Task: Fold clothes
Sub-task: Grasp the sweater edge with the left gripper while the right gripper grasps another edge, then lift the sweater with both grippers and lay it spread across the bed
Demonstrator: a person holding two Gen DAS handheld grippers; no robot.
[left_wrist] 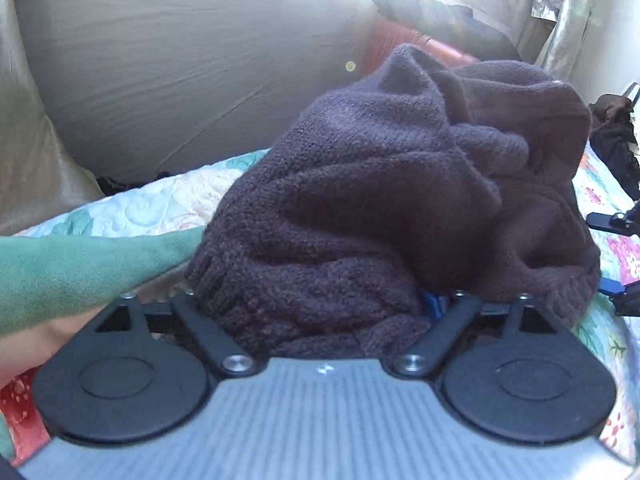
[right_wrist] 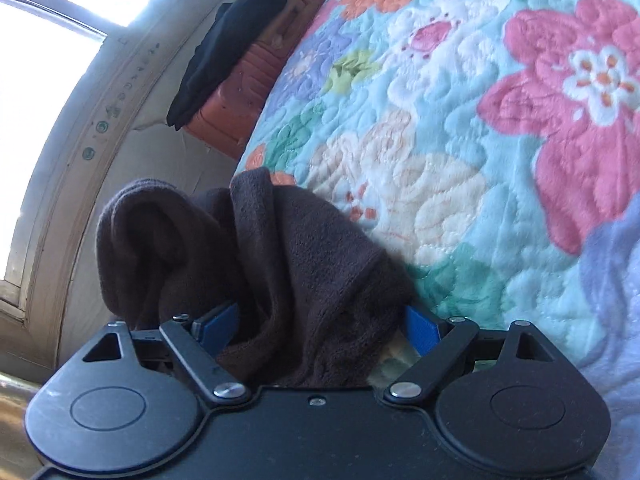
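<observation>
The sweater [left_wrist: 400, 200] lies bunched on the quilt [right_wrist: 480, 160], both grippers [left_wrist: 316, 312] [right_wrist: 316, 320] wide apart with knit heaped between, grip unclear, calling for spreading.

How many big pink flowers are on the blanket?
1 big pink flower shows fully, at the right of the quilt in the right wrist view. The dark knitted sweater covers much of the quilt, so more flowers may be hidden.
</observation>
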